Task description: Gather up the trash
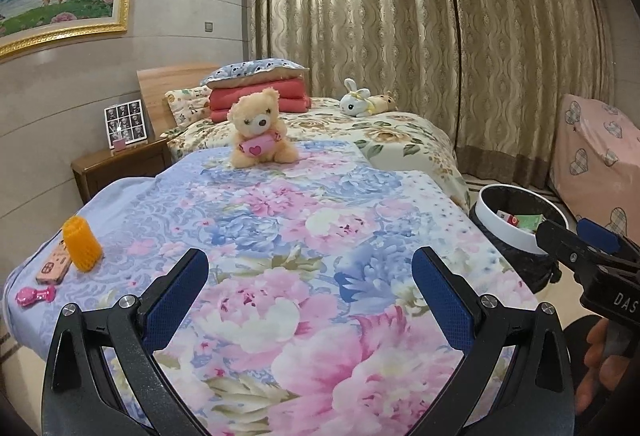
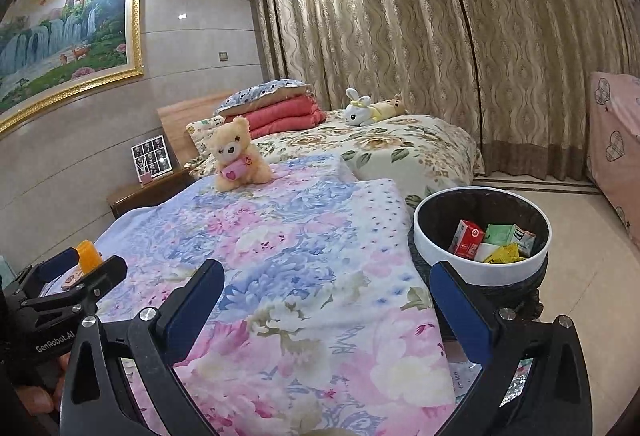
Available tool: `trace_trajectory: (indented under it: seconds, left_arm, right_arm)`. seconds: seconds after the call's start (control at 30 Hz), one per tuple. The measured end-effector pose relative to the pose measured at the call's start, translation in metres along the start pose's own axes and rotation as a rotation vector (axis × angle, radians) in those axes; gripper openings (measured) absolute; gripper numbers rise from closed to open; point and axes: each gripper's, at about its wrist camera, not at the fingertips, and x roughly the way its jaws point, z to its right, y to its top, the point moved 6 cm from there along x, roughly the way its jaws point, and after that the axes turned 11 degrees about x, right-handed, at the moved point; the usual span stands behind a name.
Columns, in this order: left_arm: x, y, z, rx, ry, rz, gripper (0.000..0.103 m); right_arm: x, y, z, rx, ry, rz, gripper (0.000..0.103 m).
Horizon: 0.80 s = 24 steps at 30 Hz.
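Both tools stand wide open and empty: left gripper (image 1: 310, 288), right gripper (image 2: 328, 300), above the near edge of the bed (image 1: 304, 203). Cartons and wrappers (image 2: 494, 240) lie in the bin (image 2: 424, 236) beside the bed's right edge. No trash shows on the bedspread. Collection appears finished; next move calls for locating any remaining piece.

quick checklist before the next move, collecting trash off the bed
1. Left gripper empty, fingers wide: ok.
2. Right gripper empty, fingers wide: ok.
3. Bin beside the bed, uncovered, cartons inside: ok.
4. Trash left on the quilt: cannot tell; only an orange cup, remote and pink toy at its left edge.
5. Teddy away from both grippers: ok.
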Motion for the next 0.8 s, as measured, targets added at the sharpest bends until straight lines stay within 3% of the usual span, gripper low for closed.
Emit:
trace_trajectory:
  seconds: [0.8]
  left_arm:
    - [-0.0015,-0.0006,0.0056,-0.007,-0.028,-0.001,0.103]
  right_arm:
    - [-0.0022,0.0037,0.0059,0.016,-0.005,-0.001,0.103]
